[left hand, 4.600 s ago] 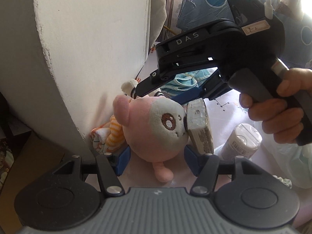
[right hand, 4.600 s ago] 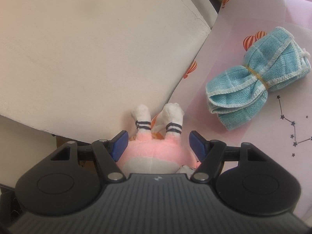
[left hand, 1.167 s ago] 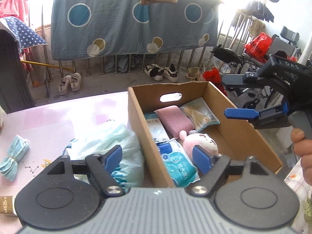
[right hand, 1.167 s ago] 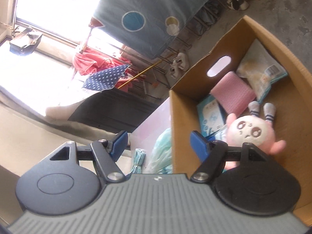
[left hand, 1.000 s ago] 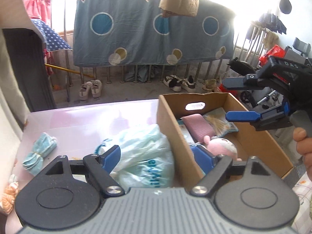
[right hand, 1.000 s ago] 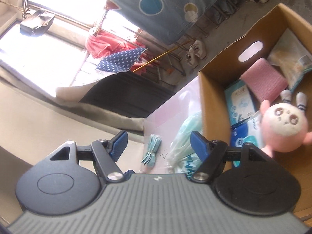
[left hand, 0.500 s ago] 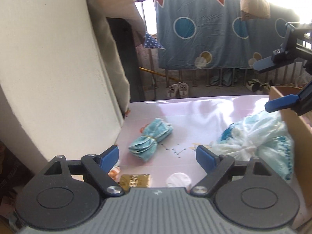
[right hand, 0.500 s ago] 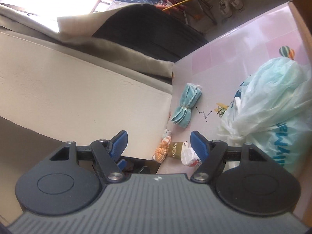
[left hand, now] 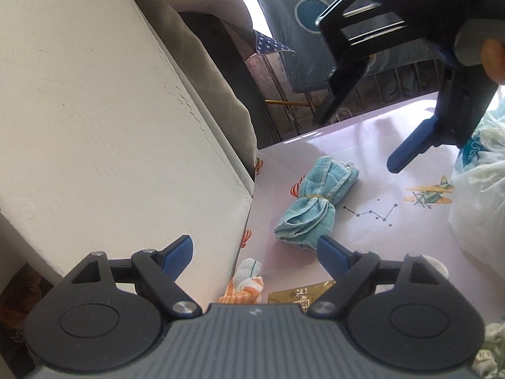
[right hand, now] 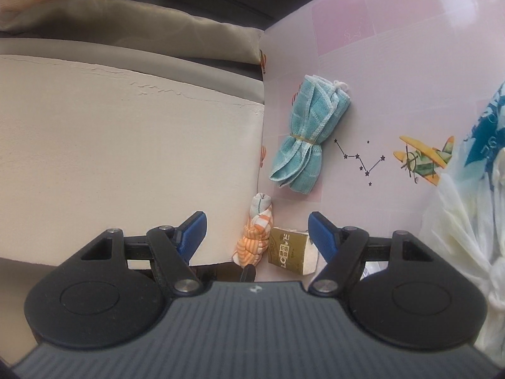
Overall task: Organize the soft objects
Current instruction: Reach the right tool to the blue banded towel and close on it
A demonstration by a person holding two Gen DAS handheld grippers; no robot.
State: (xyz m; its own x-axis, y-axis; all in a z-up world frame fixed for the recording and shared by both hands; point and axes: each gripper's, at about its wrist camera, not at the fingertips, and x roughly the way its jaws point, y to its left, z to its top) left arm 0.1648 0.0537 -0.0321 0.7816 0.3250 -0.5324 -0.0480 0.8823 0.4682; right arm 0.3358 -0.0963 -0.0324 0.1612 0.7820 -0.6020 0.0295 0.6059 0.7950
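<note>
Cloth [right hand: 301, 135], a blue bundle cinched with a yellow band, lies on the pink table [right hand: 394, 47] just beside the white wall [right hand: 126, 158]. An orange-striped sock [right hand: 255, 240] lies nearer the cameras, against the wall, beside a gold box [right hand: 292, 251]. A plastic bag [right hand: 473, 195] lies well apart, to the right. Left gripper [left hand: 254, 252] and right gripper [right hand: 257, 230] both hang spread and empty above these.

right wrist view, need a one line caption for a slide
Open right tongs above a pink table with a banded blue cloth, an orange striped sock and a gold box.
</note>
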